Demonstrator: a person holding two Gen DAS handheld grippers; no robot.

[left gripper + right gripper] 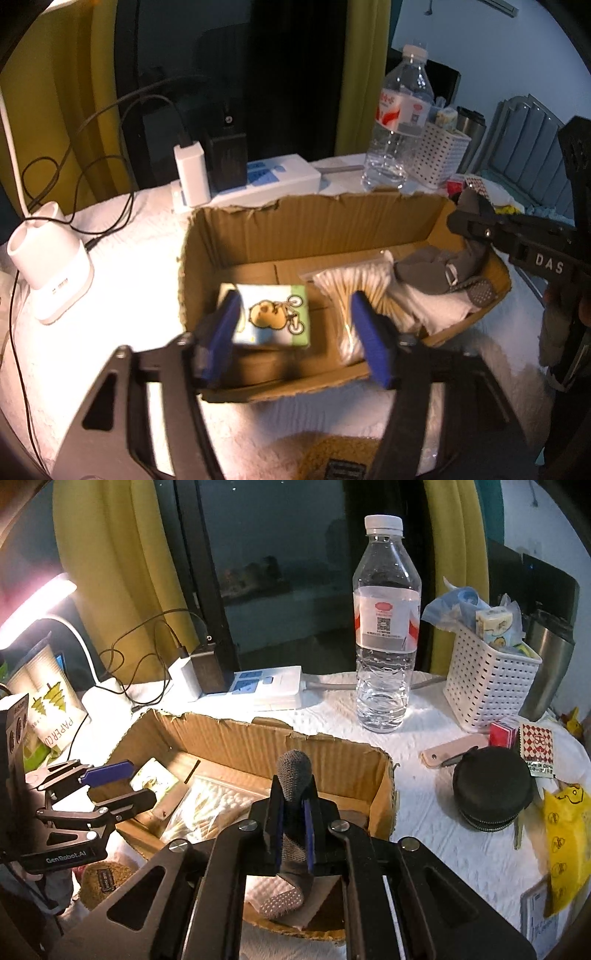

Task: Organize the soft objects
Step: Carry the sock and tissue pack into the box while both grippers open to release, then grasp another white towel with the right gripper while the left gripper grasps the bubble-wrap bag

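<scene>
A torn cardboard box [295, 218] [236, 734] sits on the white-covered table. Inside lie a tissue pack with a cartoon cyclist [273, 317], a bag of cotton swabs [354, 291] [207, 805] and a folded white cloth [436, 306]. My left gripper [295, 332] is open over the box's near wall, its blue pads on either side of the tissue pack; it shows in the right wrist view [122, 786]. My right gripper [293, 805] is shut on a grey sock [293, 771] and holds it over the box's right end; the sock [443, 269] hangs onto the white cloth.
Behind the box stand a water bottle [384, 627], a white perforated basket [487, 679], a power strip [269, 686] with chargers and cables, and a lamp base [51, 273]. A black round pouch [491, 786], card packs and a yellow bag [565, 849] lie at the right.
</scene>
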